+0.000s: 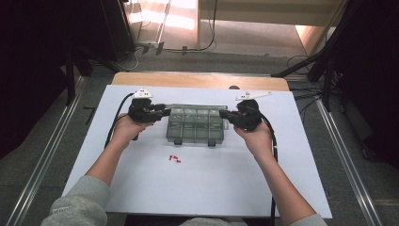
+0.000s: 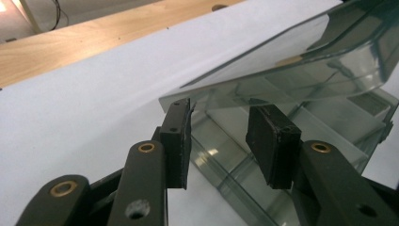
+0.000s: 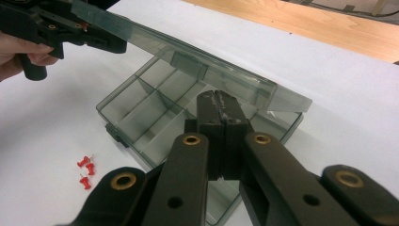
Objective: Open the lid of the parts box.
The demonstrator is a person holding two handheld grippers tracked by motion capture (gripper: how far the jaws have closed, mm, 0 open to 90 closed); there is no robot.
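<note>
One clear compartment box (image 1: pixel 195 123) sits mid-frame, its single lid (image 3: pixel 188 66) half raised. My left gripper (image 2: pixel 219 141) has jaws apart around the lid's corner; my right gripper (image 3: pixel 221 110) is pressed together. Three red pushpins (image 1: pixel 175 159) lie below.

Overall light: even and soft over the white table (image 1: pixel 197 188); the room beyond both tongs is dark.
Light source: a bright, washed-out patch of floor (image 1: pixel 164 16) far past the left gripper (image 1: pixel 162 112).
Shadows: faint; a soft one under the clear plastic box (image 1: pixel 195 125) between the two tongs.
Glare: pale sheen on the raised lid (image 2: pixel 301 61) above the left gripper's pads (image 2: pixel 179 141).
Focus, high view: slightly soft; the red pushpins (image 1: pixel 175 159) nearer the person than the tongs are tiny smudges.
Focus, gripper views: the arms at the bottom edge are a little soft; the right gripper (image 3: pixel 221 101) tip is sharper.
Distortion: wide-angle stretch at the edges.
</note>
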